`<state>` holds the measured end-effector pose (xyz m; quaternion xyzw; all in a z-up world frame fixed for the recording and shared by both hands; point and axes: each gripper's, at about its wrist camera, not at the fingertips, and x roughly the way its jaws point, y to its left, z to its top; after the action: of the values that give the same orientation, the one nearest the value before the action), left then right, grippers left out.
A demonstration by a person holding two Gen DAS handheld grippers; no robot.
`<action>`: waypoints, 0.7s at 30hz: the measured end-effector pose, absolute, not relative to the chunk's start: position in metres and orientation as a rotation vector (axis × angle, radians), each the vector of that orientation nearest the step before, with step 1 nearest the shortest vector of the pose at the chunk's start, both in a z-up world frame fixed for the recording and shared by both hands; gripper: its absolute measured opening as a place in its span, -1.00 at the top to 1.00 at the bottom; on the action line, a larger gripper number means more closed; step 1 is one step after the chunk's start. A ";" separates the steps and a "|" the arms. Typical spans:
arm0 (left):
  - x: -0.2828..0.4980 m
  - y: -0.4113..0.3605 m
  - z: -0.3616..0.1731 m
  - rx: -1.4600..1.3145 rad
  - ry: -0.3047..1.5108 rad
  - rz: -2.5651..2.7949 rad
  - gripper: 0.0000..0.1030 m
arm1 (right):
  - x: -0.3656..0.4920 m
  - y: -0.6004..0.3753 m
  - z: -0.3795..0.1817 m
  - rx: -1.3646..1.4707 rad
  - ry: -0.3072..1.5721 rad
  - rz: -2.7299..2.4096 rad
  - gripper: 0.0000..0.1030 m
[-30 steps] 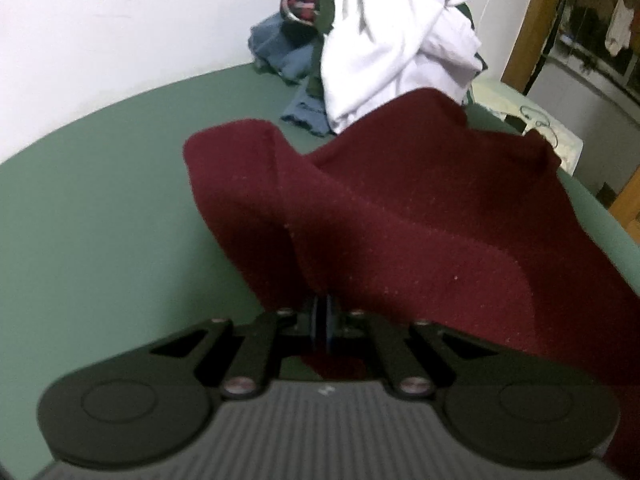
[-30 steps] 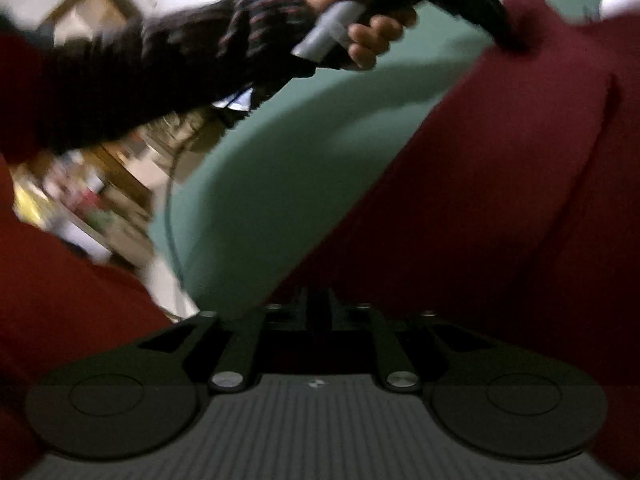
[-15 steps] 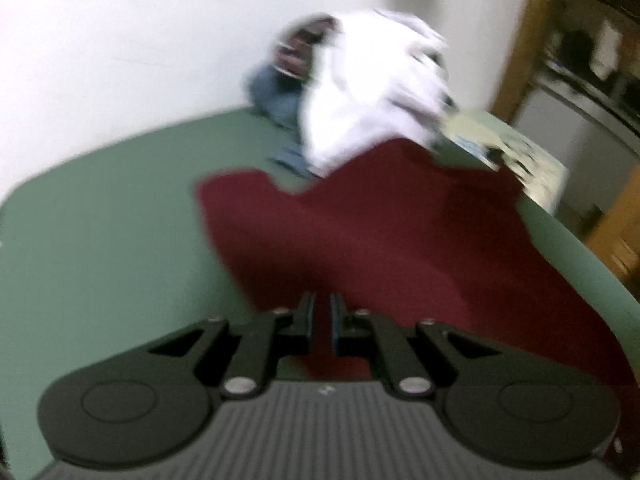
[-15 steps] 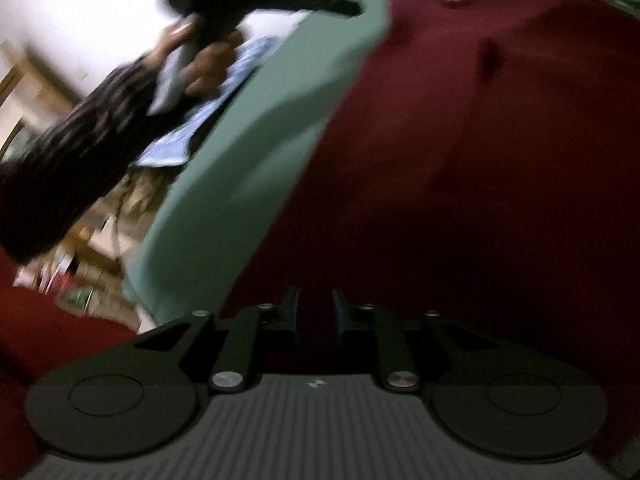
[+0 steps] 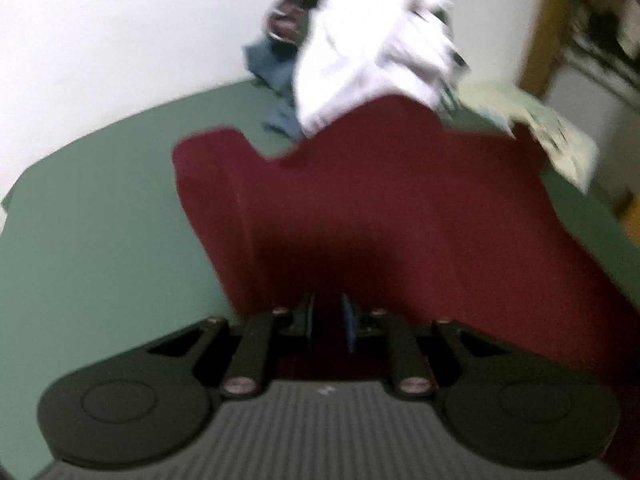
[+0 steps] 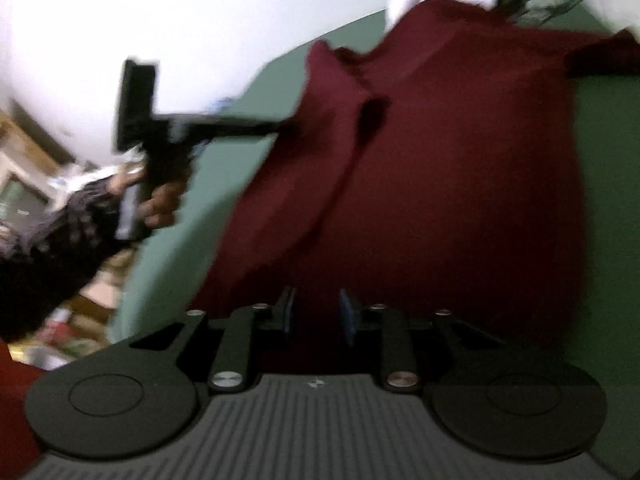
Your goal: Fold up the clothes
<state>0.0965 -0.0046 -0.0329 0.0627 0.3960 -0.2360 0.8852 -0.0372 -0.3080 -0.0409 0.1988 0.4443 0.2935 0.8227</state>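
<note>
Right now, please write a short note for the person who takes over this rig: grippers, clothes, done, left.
Left gripper: jaws opening, maroon garment edge between them, no grip.
Right gripper: jaws opening, same garment's near edge between them, unpressed.
Garment lies spread on the green table, one side flap turned over.
Unfolded pile sits at the far end.
Done: garment laid out.
Left: remaining folds, then the pile.

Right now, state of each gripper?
Left gripper: jaws opening, red cloth between them, not pinched.
Right gripper: jaws opening, over the red cloth, no grip.
</note>
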 end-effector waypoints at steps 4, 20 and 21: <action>0.137 -0.022 -0.051 0.084 0.868 -0.320 0.63 | -0.012 -0.274 -0.062 0.361 0.950 0.786 0.53; 0.026 -0.148 -0.008 0.277 0.813 -0.442 0.35 | 0.124 -0.610 -0.041 0.791 0.797 -0.146 0.03; 0.023 -0.160 -0.012 0.272 0.827 -0.466 0.33 | 0.136 -0.628 -0.052 0.878 0.802 -0.193 0.00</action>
<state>0.0233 -0.1603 -0.0125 0.1303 0.3970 -0.2239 0.8805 0.1357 -0.6275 -0.0524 0.4130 0.3770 -0.0907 0.8241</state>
